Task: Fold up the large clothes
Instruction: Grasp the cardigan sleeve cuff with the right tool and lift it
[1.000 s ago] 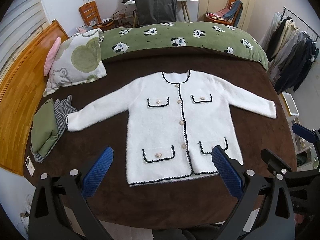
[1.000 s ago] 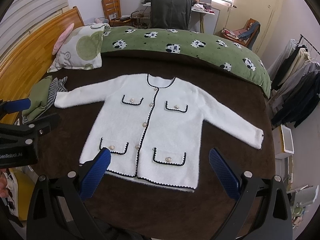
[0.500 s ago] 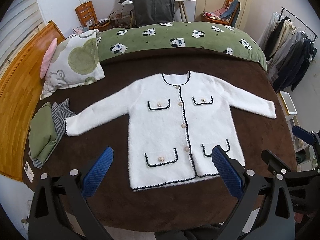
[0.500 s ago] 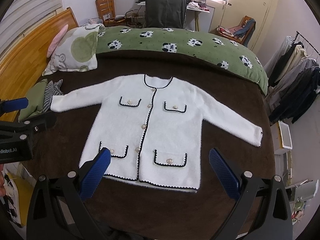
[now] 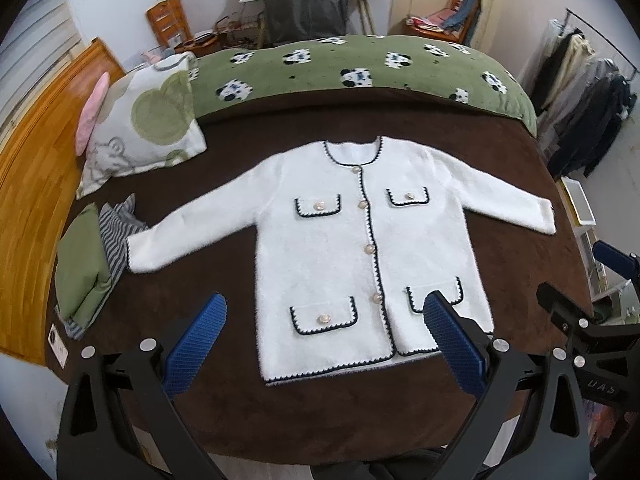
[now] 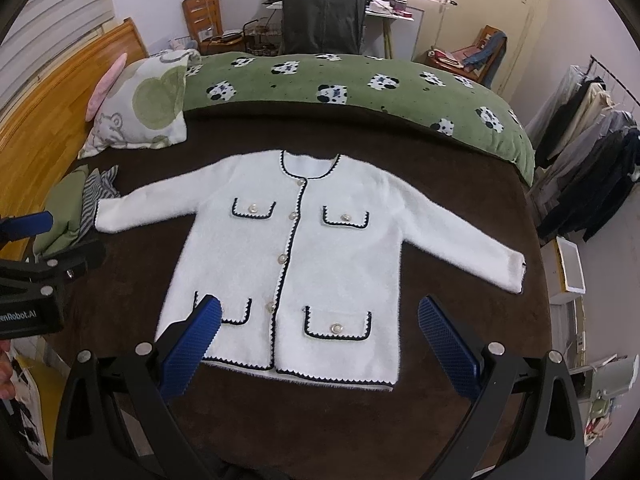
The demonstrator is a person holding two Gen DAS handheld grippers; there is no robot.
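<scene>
Both my left gripper [image 5: 326, 338] and right gripper [image 6: 320, 338] gape wide, empty, above the cardigan [image 5: 360, 248] hem at lower frame; its long axis runs toward upper frame, sleeves spread sideways.

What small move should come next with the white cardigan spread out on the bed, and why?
Probably bring the left hand-held gripper down to the cuff of the sleeve beside the striped cloth. The cardigan lies flat, buttoned, with both sleeves spread, and both grippers hang open, holding nothing.
</scene>
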